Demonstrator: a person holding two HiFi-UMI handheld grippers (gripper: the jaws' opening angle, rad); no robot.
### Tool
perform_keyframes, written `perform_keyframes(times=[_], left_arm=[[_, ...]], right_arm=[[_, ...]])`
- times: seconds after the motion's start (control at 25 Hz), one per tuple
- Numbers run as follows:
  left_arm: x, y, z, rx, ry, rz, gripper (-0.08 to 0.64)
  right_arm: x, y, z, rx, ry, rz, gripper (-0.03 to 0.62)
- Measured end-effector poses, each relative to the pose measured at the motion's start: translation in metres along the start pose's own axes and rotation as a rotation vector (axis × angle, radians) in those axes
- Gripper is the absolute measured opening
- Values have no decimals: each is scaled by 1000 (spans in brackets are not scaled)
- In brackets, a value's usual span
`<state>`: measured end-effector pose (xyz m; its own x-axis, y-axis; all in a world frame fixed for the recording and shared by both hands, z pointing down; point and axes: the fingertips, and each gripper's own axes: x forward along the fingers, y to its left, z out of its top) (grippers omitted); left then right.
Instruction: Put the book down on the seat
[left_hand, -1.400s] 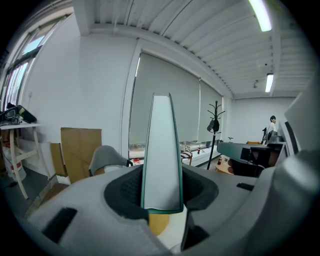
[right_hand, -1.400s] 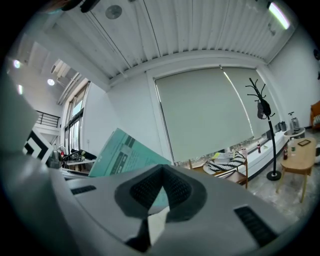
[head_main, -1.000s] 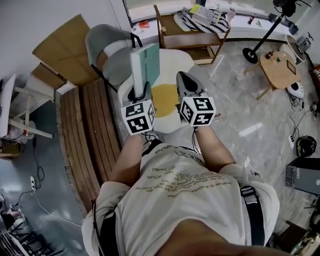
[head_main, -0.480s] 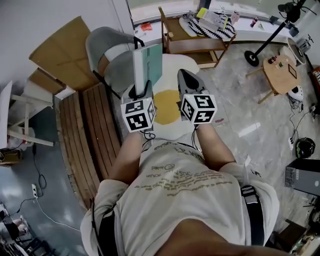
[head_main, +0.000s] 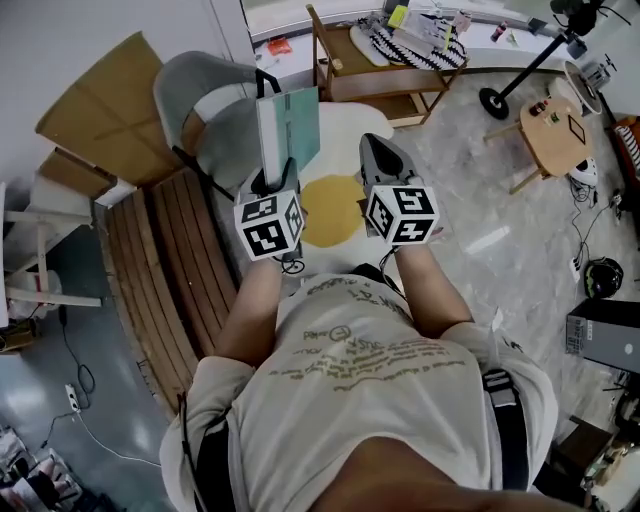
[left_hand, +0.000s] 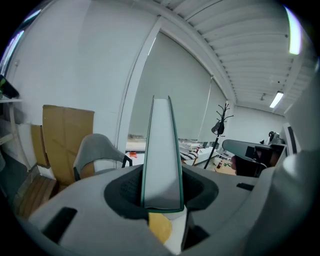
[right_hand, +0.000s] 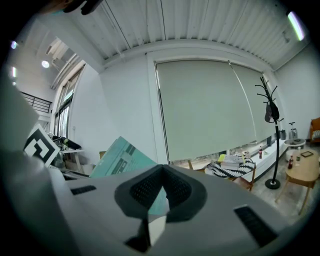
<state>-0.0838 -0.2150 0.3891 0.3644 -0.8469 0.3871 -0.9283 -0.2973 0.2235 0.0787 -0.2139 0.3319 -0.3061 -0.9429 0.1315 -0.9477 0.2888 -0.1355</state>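
Note:
A teal-covered book (head_main: 288, 125) stands upright on its edge in my left gripper (head_main: 276, 176), whose jaws are shut on its lower end. In the left gripper view the book's page edge (left_hand: 161, 150) rises straight up between the pads (left_hand: 131, 187). The book hangs just right of the grey shell chair (head_main: 198, 95), near its seat (head_main: 232, 135). My right gripper (head_main: 374, 152) floats beside the left one, shut with nothing in it. In the right gripper view the book's cover (right_hand: 122, 157) shows to the left, beyond the closed jaws.
A white and yellow egg-shaped rug (head_main: 330, 212) lies below the grippers. A slatted wooden bench (head_main: 165, 265) runs along the left, with cardboard sheets (head_main: 105, 110) behind the chair. A wooden rack (head_main: 375, 70) and a small round table (head_main: 553, 125) stand farther off.
The head view has drifted slightly. The left gripper still holds the book upright in about the same place, and the right gripper has kept its position beside it.

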Motion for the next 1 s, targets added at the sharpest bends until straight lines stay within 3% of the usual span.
perform_keyframes(times=[0.2, 0.44, 0.56, 0.72, 0.88, 1.0], left_arm=[[17, 11, -14, -56, 43, 14, 171], [32, 41, -70, -175, 154, 55, 171], [33, 48, -114, -248, 233, 39, 172], [49, 62, -179, -283, 327, 1, 171], [70, 80, -258, -436, 420, -32, 171], [79, 90, -313, -452, 491, -38, 172]], right_arm=[[19, -12, -14, -13, 59, 1, 26], [33, -13, -62, -15, 185, 22, 26], [35, -11, -94, -24, 258, 40, 26], [46, -5, -138, -33, 335, 54, 26], [48, 8, -174, -46, 395, 85, 26], [46, 15, -201, -63, 437, 106, 26]])
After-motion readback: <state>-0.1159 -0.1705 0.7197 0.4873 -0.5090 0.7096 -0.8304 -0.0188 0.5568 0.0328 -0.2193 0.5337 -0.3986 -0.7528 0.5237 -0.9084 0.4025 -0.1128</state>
